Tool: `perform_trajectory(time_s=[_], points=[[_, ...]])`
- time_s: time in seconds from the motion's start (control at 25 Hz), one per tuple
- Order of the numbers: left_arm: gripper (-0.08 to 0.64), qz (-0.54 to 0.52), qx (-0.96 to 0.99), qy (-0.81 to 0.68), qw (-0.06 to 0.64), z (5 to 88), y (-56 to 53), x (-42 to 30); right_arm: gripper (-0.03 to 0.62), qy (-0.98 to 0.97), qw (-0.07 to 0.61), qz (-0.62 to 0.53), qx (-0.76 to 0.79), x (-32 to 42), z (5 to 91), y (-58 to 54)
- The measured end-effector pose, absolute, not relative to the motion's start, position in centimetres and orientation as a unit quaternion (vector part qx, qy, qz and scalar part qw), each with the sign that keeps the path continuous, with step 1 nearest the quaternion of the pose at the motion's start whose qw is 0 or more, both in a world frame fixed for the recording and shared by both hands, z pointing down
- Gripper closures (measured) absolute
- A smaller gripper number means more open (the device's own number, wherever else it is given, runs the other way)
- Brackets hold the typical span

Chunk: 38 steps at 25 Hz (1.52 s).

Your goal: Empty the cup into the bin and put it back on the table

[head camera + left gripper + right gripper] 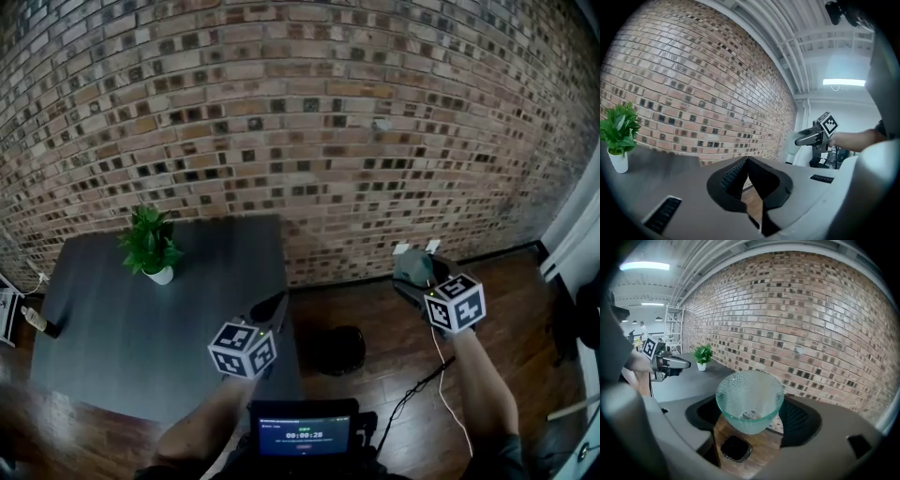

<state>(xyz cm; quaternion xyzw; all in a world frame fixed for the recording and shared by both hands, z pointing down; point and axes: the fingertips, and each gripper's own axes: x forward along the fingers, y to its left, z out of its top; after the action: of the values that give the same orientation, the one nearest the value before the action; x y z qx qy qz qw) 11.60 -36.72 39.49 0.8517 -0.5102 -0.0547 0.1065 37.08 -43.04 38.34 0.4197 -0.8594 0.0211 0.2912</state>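
My right gripper (414,274) is shut on a translucent green cup (411,265) and holds it over the wooden floor, right of the table. In the right gripper view the dimpled cup (750,399) sits tilted between the jaws of the right gripper (750,405), and nothing shows inside it. A black bin (736,448) stands on the floor just below the cup. In the head view the bin (336,349) is between both grippers. My left gripper (277,302) hovers at the right edge of the dark grey table (141,319). The left gripper (746,160) is shut and empty.
A potted green plant (150,246) stands at the back of the table, and a small object (37,322) lies at its left edge. The brick wall (309,122) runs behind everything. A cable (412,394) trails across the floor, and a device with a screen (305,433) hangs near my body.
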Motion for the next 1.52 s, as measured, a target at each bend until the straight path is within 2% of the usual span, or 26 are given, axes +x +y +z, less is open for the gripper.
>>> perform_trajectory(time_s=[0.68,1.52], points=[[0.560,-0.062,0.835,-0.536,0.107,40.1,-30.6,7.6,0.209,-0.891,0.245,0.048,0.379,33.2,39.5,-36.3],[0.560,-0.049,0.705,-0.700,0.105,42.6,-17.5,-3.2,0.209,-0.960,0.251,0.012,0.126,14.8,43.7,-26.4]])
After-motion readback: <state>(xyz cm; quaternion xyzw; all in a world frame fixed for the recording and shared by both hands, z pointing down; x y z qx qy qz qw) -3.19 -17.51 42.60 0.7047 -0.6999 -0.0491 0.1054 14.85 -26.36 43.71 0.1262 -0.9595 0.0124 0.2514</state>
